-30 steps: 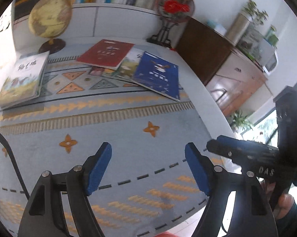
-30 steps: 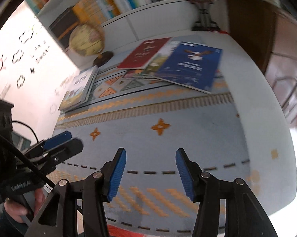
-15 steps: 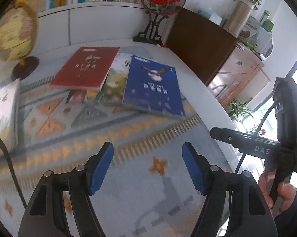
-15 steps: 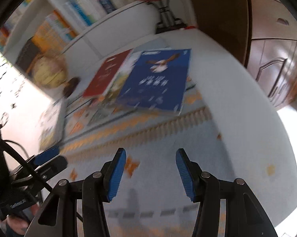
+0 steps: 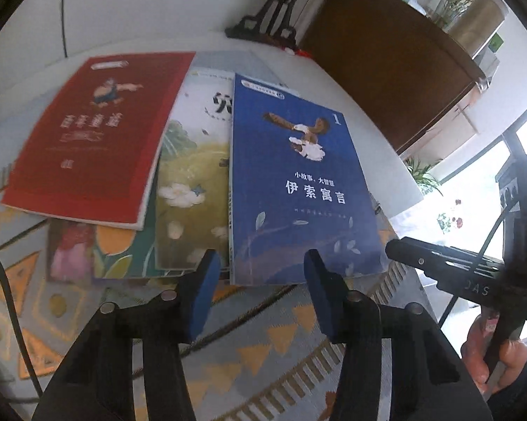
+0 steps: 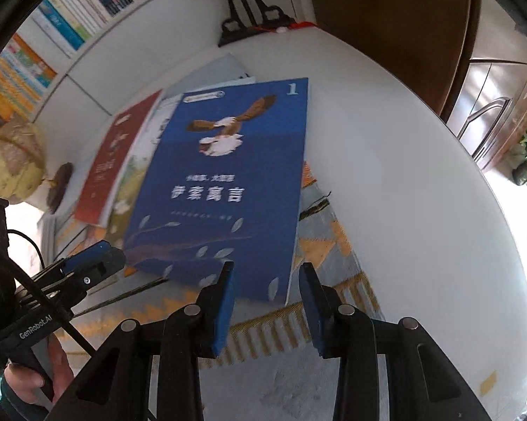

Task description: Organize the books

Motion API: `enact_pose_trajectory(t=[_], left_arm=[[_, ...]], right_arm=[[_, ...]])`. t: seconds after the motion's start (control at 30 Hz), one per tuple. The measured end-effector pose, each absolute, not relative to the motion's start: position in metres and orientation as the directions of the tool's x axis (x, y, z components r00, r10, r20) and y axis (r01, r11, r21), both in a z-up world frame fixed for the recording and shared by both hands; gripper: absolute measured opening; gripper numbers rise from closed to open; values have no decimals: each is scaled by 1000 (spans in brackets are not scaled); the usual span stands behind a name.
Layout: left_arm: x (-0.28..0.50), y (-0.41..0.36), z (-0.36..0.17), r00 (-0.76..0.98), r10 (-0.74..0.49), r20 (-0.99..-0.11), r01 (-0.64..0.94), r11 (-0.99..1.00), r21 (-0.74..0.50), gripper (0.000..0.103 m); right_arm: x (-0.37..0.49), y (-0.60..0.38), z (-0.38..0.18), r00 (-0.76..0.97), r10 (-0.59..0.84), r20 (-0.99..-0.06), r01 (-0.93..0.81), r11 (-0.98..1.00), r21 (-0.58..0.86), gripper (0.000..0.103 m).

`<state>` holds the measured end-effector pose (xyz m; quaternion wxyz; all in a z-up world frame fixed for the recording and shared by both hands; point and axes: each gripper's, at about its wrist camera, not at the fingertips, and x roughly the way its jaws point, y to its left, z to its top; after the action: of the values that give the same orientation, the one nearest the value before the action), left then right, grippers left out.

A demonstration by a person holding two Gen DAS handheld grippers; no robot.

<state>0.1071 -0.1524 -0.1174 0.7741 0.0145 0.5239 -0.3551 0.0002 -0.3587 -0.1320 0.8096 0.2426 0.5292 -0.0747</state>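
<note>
We see the blue book at frame centre covering most of the green book beside the red book, while our left gripper and right gripper, jaws just narrowing, gape empty below it.

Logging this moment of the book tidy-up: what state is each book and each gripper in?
Blue book: closed, flat, on top of the pile.
Red book: closed, flat, overlapping the books under it.
Green book: closed, partly covered by both.
Left gripper: open, jaws just been closing, nothing between them, at the blue book's near edge.
Right gripper: open, jaws just been closing, empty, at the same book's near corner.
</note>
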Motion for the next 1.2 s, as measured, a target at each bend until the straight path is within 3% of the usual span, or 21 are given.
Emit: enact_pose_trajectory(t=[0.5, 0.83, 0.97, 1.2], left_arm=[[113, -156, -122, 185, -581, -793, 561, 724, -400, 46], [82, -121, -90, 218, -639, -738, 560, 701, -442, 46], [79, -97, -100, 265, -569, -778, 480, 778, -405, 46], [92, -66, -129, 261, -551, -792, 296, 827, -478, 46]], right_arm=[[18, -361, -152, 410, 147, -900, 397, 860, 321, 37], [21, -344, -135, 445, 204, -872, 259, 903, 344, 38], [37, -316, -131, 434, 205, -877, 163, 940, 300, 38], [42, -301, -145, 391, 253, -885, 106, 943, 316, 37]])
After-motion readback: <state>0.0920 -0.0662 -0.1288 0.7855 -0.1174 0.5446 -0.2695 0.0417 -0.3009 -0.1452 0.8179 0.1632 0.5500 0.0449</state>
